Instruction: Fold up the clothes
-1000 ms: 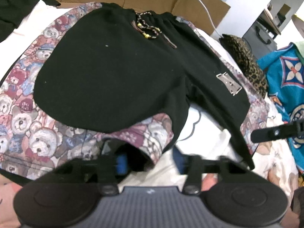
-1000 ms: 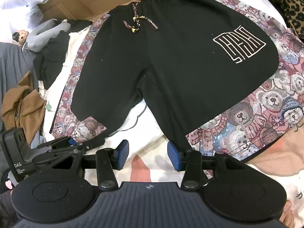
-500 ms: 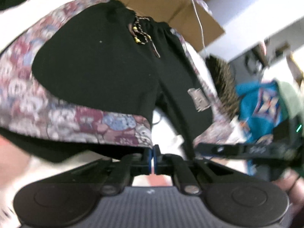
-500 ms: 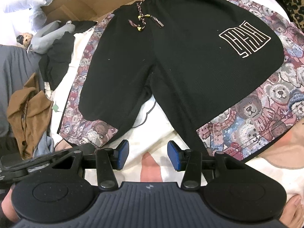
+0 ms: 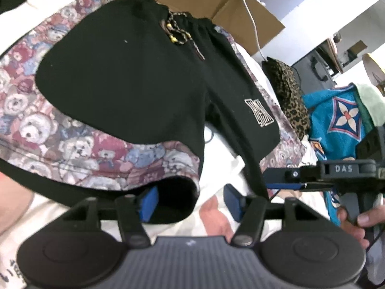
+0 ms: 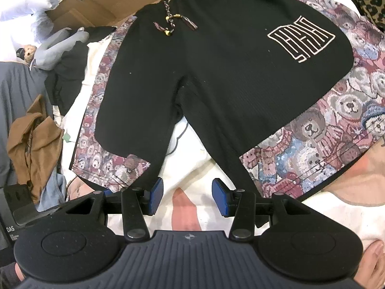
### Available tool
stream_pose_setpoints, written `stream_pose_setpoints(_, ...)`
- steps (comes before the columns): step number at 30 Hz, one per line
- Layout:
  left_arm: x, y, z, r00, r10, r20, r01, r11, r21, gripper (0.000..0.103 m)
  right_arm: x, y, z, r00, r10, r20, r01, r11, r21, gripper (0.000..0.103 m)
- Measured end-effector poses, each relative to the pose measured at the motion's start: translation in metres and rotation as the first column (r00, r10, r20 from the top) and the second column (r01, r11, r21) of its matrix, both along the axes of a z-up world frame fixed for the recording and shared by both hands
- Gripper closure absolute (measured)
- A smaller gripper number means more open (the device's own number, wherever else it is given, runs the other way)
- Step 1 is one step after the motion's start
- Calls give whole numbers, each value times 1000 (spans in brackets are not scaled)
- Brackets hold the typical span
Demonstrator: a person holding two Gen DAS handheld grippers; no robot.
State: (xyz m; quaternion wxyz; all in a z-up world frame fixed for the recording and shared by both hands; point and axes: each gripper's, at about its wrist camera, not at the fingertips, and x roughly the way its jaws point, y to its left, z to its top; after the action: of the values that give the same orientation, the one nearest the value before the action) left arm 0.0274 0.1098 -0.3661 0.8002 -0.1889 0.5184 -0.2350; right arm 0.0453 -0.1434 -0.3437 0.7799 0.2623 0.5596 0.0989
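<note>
Black shorts (image 6: 216, 77) with teddy-bear print panels lie spread flat on a white bedsheet (image 6: 192, 173), waistband far, leg hems near. They also show in the left wrist view (image 5: 134, 84). My left gripper (image 5: 190, 203) is open at the hem of the left leg; the hem edge lies between its blue pads, one pad (image 5: 149, 202) partly under the cloth. My right gripper (image 6: 187, 197) is open and empty, low over the sheet between the two leg hems. The right gripper also shows at the right of the left wrist view (image 5: 336, 175).
Cardboard box (image 6: 101, 7) beyond the waistband. Brown garment (image 6: 31, 139), dark clothes and a grey soft toy (image 6: 55, 45) lie left. Leopard-print cloth (image 5: 288, 91) and a turquoise patterned cloth (image 5: 336, 120) lie right.
My left gripper was shut at the left leg hem half a second ago and is now open, with the hem lying between its pads. My right gripper stayed open and moved slightly forward.
</note>
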Motion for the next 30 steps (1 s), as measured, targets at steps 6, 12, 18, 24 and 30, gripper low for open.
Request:
stream_pose_setpoints(6, 4, -8, -7, 1000, 9, 0, -9, 1000, -27, 91, 0, -2, -8, 1000, -20, -20, 21, 999, 29, 51)
stream_pose_setpoints(12, -6, -16, -5, 1000, -25, -2, 25, 1000, -8, 99, 2, 1, -11, 999, -38, -24, 40, 995, 89, 51)
stream_pose_setpoints(18, -23, -17, -9, 1000, -29, -5, 30, 1000, 9, 99, 11, 24, -26, 999, -4, -52, 12, 988, 155, 51)
stream_pose_setpoints(24, -30, -16, -20, 999, -24, -25, 25, 1000, 19, 99, 17, 42, -49, 994, -10, -111, 34, 976, 215, 51)
stream_pose_setpoints(30, -35, -14, -21, 998, -41, -44, 43, 999, 32, 101, 23, 58, -65, 989, 7, -148, 31, 968, 251, 81)
